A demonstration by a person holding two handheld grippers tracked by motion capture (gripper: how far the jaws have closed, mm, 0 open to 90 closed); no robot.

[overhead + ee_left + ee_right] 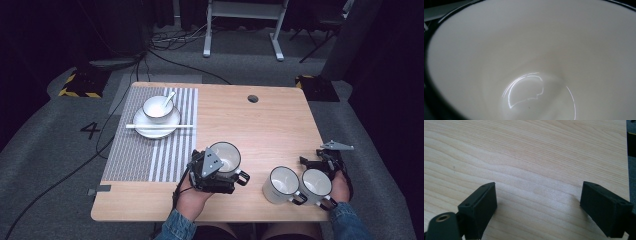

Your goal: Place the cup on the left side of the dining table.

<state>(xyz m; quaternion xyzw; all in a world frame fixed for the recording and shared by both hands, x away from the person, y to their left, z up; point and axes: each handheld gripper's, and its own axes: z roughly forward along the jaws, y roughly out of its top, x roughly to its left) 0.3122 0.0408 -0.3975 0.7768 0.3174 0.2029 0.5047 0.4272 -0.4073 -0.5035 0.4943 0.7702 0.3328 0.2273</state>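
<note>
White mug (226,156) fills the left tongs' (216,172) camera (clamped on its rim, I judge), near the placemat (150,145). Right tongs (325,162) wide apart, holding nothing, beside two waiting mugs (283,184); most work remains.

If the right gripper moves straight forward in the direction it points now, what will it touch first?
Probably nothing soon: the right gripper has open jaws over bare table, and the way ahead looks free up to the far edge, though depth is uncertain.
</note>
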